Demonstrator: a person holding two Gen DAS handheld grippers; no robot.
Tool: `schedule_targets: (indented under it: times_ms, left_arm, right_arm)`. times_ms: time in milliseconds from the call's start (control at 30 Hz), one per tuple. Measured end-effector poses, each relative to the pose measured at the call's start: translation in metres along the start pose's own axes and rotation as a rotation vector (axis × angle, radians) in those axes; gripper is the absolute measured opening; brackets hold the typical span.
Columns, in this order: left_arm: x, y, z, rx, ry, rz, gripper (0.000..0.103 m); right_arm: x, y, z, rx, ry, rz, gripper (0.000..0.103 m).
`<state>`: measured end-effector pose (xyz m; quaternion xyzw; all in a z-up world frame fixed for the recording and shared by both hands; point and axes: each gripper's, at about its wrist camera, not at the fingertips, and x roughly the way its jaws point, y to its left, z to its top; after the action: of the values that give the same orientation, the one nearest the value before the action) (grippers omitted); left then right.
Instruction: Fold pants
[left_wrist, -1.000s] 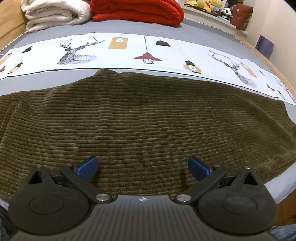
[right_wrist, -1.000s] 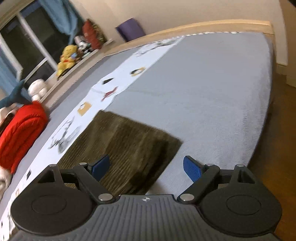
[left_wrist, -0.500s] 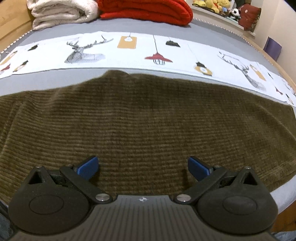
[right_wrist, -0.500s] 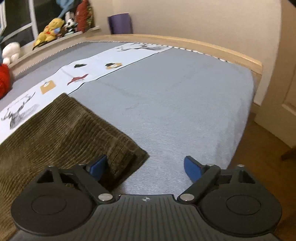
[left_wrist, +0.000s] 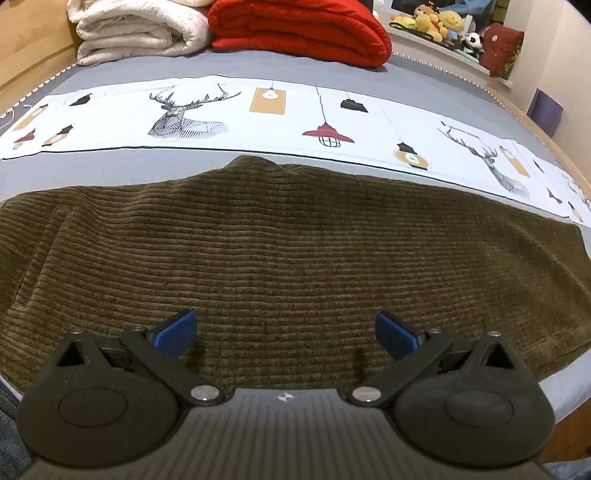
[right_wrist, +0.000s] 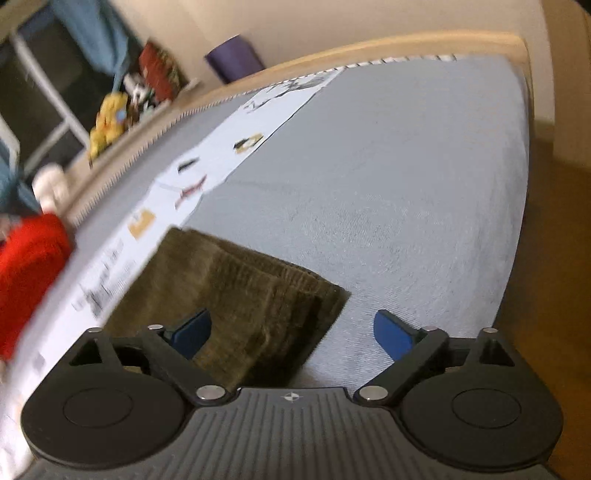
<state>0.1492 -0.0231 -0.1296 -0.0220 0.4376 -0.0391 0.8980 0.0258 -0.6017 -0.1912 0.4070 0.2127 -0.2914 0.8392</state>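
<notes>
Our left gripper (left_wrist: 284, 334) tilts down over the pants (left_wrist: 295, 251), fingers wide apart, nothing between them; our right gripper (right_wrist: 293, 334) angles over the pants' end (right_wrist: 236, 291), its jaws just widened, gripping nothing.

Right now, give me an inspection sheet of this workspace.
Surface: grey bed, printed white runner across it.
Job's things: brown corduroy pants lying flat, leg ends stacked near the bed's edge.
Clutter: red blanket, white blanket, plush toys.
Grippers: left gripper open over the pants; right gripper has just been opening, holds nothing.
Cables: nothing seen.
Surroundings: wooden bed frame, purple bin.
</notes>
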Motion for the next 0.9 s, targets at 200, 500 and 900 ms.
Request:
schedule_targets:
  times_ms: [200,500,900]
  left_arm:
    - [-0.011,0.008,0.001,-0.017,-0.02,-0.003,0.103]
    - [-0.014,0.033,0.001,-0.094,-0.017,0.016,0.103]
    - [-0.014,0.036,0.002,-0.068,-0.029,0.043,0.103]
  right_arm:
    - [0.01,-0.011,-0.001,0.051,-0.051,0.113,0.103]
    - [0.011,0.004,-0.007,-0.017,0.07,0.18,0.103]
    - [0.023,0.012,-0.003,0.044,0.031,0.149,0.096]
